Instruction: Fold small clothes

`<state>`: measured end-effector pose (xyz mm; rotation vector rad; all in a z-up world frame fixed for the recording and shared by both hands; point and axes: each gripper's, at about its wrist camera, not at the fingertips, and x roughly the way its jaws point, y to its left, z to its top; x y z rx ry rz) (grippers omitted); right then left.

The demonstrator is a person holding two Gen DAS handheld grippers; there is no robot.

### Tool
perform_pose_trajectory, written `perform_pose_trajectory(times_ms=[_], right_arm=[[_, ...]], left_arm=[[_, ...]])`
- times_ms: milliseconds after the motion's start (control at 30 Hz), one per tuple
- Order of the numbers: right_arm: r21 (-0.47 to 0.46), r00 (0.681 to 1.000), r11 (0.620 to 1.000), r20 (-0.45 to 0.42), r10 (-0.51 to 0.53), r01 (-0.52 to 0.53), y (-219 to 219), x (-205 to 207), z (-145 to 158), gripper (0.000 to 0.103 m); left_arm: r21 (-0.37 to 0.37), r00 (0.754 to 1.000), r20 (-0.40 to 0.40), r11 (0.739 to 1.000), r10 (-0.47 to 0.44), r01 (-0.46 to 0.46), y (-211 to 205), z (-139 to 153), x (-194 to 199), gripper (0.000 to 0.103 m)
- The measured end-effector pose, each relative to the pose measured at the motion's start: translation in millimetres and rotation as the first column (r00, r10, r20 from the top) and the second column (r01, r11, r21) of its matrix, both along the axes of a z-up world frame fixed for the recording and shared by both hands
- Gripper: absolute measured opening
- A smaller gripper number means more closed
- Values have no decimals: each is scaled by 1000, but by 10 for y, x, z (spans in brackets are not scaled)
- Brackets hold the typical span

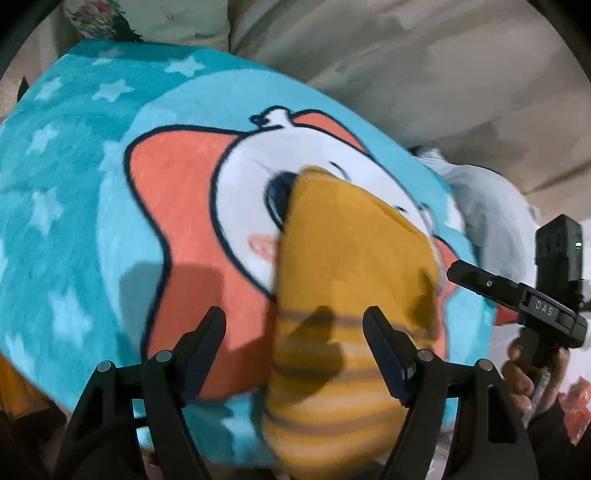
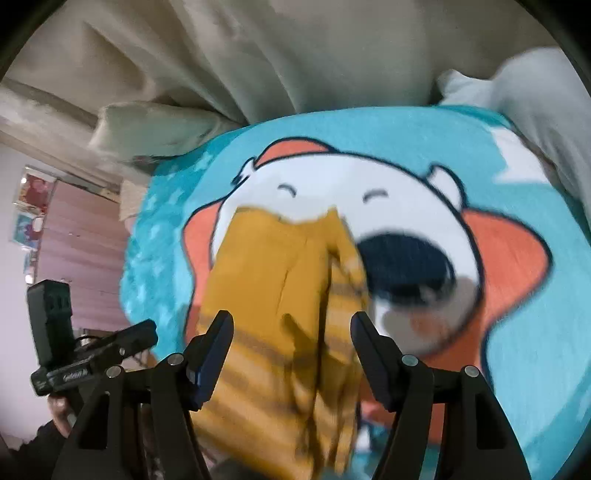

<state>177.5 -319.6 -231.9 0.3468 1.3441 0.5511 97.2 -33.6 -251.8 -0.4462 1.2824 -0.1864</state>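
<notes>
A small mustard-yellow garment (image 1: 343,295) with brown stripes at its near end lies on a turquoise cartoon-bear blanket (image 1: 74,206). In the right wrist view the garment (image 2: 273,288) looks folded lengthwise, with a striped part along its right side. My left gripper (image 1: 295,321) is open, its fingers to either side of the garment's striped end, not holding it. My right gripper (image 2: 291,325) is open too, its fingers straddling the garment. The right gripper (image 1: 517,295) shows at the right edge of the left wrist view, and the left gripper (image 2: 107,350) at the left edge of the right wrist view.
The blanket (image 2: 535,332) covers a bed. A beige curtain (image 1: 406,66) hangs behind it. A pale grey cloth (image 1: 491,206) lies at the blanket's far right edge, also in the right wrist view (image 2: 535,96). A floral pillow (image 1: 147,18) sits at the back left.
</notes>
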Motion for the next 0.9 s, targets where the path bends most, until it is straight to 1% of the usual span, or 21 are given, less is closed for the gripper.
perform_pose_trajectory(times_ms=[33,100,133,167,233,267,300,367,400,433,467,500,533,567,600,633,667,700,767,800,900], right_arm=[[-8,1000,1000,-7,1,-1,123,64,-82,52],[-71,1000,997,-27,-1,-1,240,199,-282,26],[-75,999,997,-33,-1,-2,218,232,-354,19],[-98,999,995,-31,-6,3,197,256,-365,8],[-139,1000,990,28,-14,17,159,250,-172,7],[-189,998,982,62,-4,16,162,237,-72,7],[-221,997,975,73,-1,17,147,253,-54,7],[-278,997,960,74,0,21,189,314,-200,6],[-308,998,951,70,12,10,225,336,-330,6],[-305,999,952,46,21,-6,268,350,-488,7],[-294,1000,955,8,30,-26,304,352,-623,9],[-298,999,954,12,35,-30,302,347,-627,11],[-292,1000,956,17,26,-20,278,345,-568,11],[-265,1000,964,15,5,-1,207,343,-478,17],[-212,1000,977,11,-23,24,105,324,-374,36],[-149,998,987,10,-57,58,-35,288,-261,51],[-110,996,990,11,-84,85,-147,249,-189,80],[-46,993,992,-3,-117,117,-295,146,-134,90],[33,988,991,-84,-126,129,-411,-25,-201,90],[36,984,991,-127,-123,128,-439,-127,-276,90],[4,976,994,-191,-107,109,-460,-394,-521,90]], left_arm=[[7,1000,-13,1000,3,-2,16,-101,150,76],[1,999,-38,1000,9,-9,47,-223,316,76],[3,999,-44,1000,13,-13,49,-250,366,75],[-5,999,-43,1000,9,-9,40,-274,429,75],[-7,999,-37,1000,-6,6,4,-282,486,75],[-17,999,-35,1000,-11,11,-22,-289,507,75],[-32,999,-38,999,-22,21,-57,-313,523,75],[-18,998,-55,999,-42,41,-137,-388,544,75],[-9,997,-64,999,-51,51,-168,-427,550,75],[1,996,-67,998,-55,55,-194,-460,551,75],[12,997,-61,998,-56,56,-204,-482,543,75],[15,997,-61,998,-52,53,-192,-489,537,75],[7,997,-62,999,-44,45,-171,-482,523,75],[-13,998,-60,999,-32,31,-134,-448,503,75],[-29,998,-47,999,-31,29,-105,-386,466,75],[-32,999,-35,999,-34,33,-86,-345,433,75],[-31,999,-13,999,-41,41,-60,-276,367,75],[-29,999,2,999,-42,42,-25,-217,286,75],[-44,999,14,998,-46,46,38,-150,139,76],[-52,999,11,998,-43,44,65,-139,64,76],[-98,998,-52,995,-38,33,72,-230,-187,76]])
